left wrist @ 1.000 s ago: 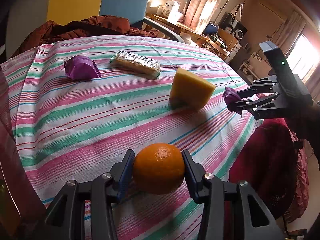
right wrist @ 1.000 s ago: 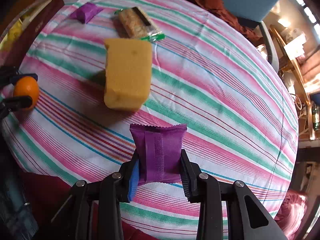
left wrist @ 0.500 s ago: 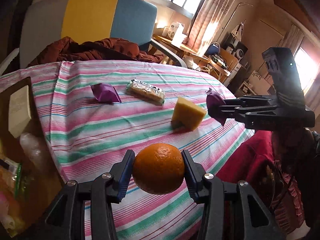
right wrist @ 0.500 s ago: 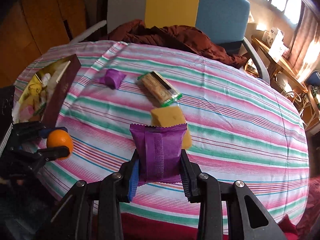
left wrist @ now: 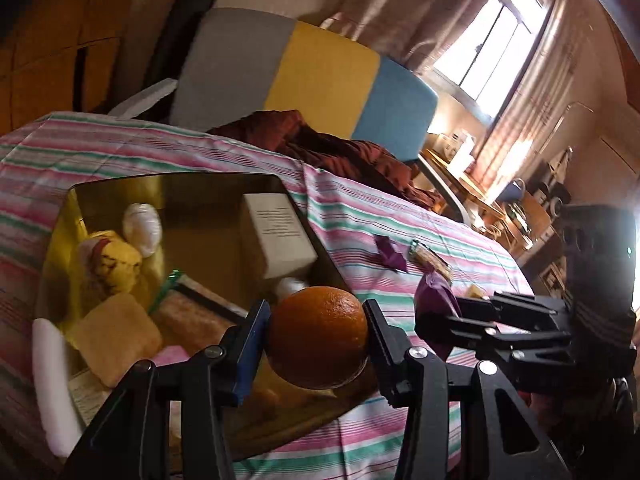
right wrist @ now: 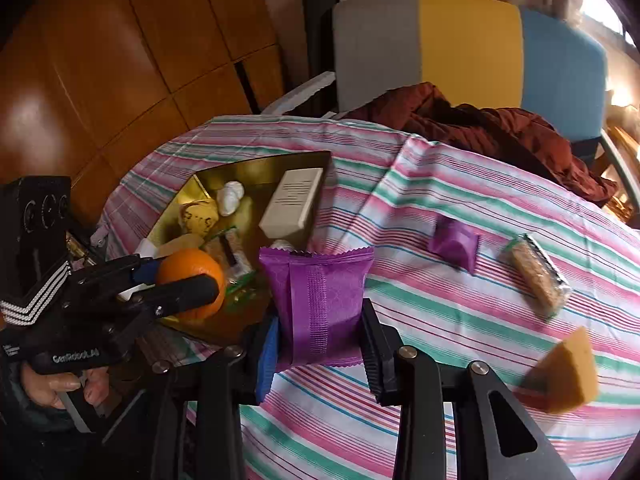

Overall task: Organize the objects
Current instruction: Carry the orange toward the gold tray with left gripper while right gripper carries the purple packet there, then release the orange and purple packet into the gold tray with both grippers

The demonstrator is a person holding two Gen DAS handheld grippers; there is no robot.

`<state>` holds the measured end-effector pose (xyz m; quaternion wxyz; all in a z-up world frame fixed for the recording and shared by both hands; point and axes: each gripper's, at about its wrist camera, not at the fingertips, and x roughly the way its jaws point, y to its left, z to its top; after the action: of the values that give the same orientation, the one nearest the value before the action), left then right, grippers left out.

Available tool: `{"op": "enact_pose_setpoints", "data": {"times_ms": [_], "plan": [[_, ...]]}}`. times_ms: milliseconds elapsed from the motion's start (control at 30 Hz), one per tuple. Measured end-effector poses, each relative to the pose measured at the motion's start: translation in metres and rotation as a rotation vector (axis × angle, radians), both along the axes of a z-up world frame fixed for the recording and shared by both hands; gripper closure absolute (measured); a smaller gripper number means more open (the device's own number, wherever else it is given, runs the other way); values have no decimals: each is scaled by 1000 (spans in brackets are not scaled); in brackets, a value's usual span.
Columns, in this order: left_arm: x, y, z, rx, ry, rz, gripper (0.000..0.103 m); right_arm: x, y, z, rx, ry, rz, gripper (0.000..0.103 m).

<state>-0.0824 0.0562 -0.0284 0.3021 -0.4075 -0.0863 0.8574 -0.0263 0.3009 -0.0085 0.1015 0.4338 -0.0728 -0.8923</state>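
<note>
The striped desk (right wrist: 460, 184) fronts a tricolour chair (right wrist: 468, 48). The left tool (left wrist: 316, 334) grasping the orange (left wrist: 318, 336) and the right tool (right wrist: 320, 334) grasping the purple packet (right wrist: 318, 300) now reach the box (left wrist: 120, 188), previously off left.

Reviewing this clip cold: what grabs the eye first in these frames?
The orange clamped in the left gripper, poised over the open gold box of items at the table's left. Beside it, the right gripper holds a purple packet upright, above the striped tablecloth.
</note>
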Motion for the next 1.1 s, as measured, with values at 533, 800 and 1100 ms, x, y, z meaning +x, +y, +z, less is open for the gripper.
{"op": "enact_pose_setpoints", "data": {"times_ms": [533, 800, 1100], "plan": [[-32, -64, -47, -2, -149, 172, 53, -42, -102, -61, -73, -136, 148, 60], [-15, -75, -46, 29, -146, 170, 52, -30, -101, -68, -192, -126, 167, 49], [2, -87, -23, -1, -74, 221, 52, -16, -97, -58, -237, -70, 131, 29]]}}
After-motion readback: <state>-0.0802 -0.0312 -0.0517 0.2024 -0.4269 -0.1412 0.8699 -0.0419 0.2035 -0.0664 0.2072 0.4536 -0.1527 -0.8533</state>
